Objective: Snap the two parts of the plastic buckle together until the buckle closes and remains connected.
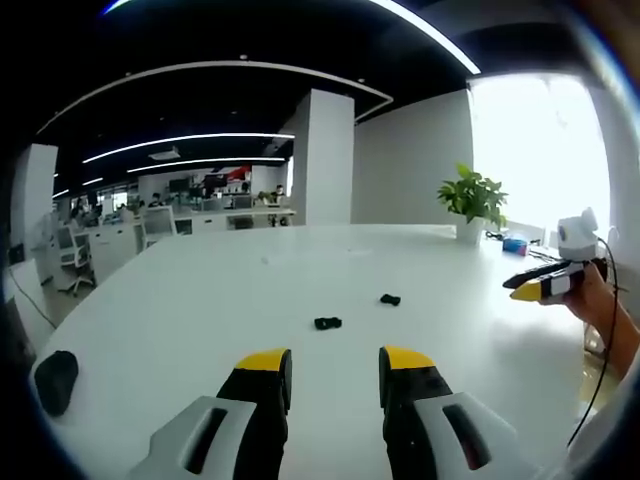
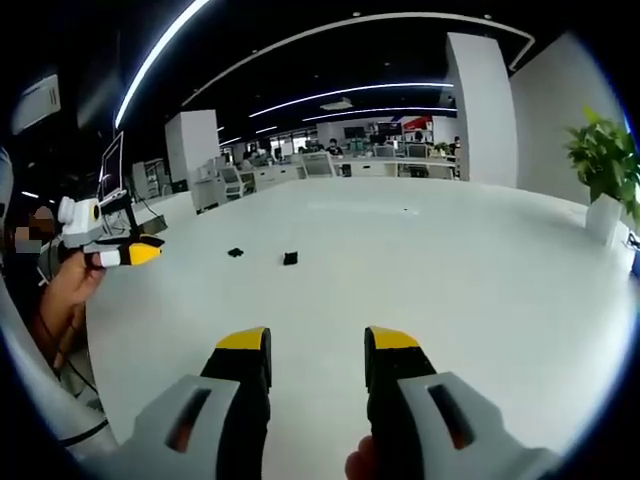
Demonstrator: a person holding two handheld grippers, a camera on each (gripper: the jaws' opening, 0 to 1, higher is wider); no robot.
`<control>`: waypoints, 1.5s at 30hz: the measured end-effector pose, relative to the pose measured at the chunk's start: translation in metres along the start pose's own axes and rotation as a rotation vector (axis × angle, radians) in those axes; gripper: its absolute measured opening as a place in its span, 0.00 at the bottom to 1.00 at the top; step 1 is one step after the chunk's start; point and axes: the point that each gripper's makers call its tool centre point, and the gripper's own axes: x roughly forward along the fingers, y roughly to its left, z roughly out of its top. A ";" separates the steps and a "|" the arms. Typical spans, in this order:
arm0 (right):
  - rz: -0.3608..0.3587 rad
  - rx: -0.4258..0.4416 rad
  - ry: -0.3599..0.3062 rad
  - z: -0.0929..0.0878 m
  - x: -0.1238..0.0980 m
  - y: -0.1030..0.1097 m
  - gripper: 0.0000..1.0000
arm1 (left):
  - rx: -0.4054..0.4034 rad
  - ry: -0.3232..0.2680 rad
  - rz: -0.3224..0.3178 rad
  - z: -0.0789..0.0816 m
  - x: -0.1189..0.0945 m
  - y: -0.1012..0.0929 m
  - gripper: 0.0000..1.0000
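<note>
Two small black buckle parts lie apart on the white table (image 1: 200, 300): one part (image 1: 327, 323) just ahead of my left gripper (image 1: 335, 360), the other part (image 1: 390, 299) a bit farther and to the right. My left gripper is open and holds nothing, its yellow-tipped jaws low over the table. In the right gripper view both parts (image 2: 236, 252) (image 2: 290, 258) sit well ahead and to the left of my right gripper (image 2: 318, 340), which is open and holds nothing. Each gripper also appears in the other's view, held in a hand: right gripper (image 1: 548, 283), left gripper (image 2: 125, 254).
A potted plant (image 1: 473, 196) (image 2: 604, 160) stands at the table's far side by a bright window. A dark rounded object (image 1: 55, 381) rests near the table's left edge. Office desks and chairs (image 1: 150, 222) stand beyond the table.
</note>
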 end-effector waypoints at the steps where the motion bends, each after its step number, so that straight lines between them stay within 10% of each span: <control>1: 0.001 -0.002 0.000 0.001 0.001 0.000 0.37 | 0.001 -0.001 0.000 0.001 0.000 0.000 0.35; 45: 0.066 0.001 0.009 0.006 0.030 -0.007 0.37 | 0.078 0.036 -0.063 0.006 0.040 0.007 0.34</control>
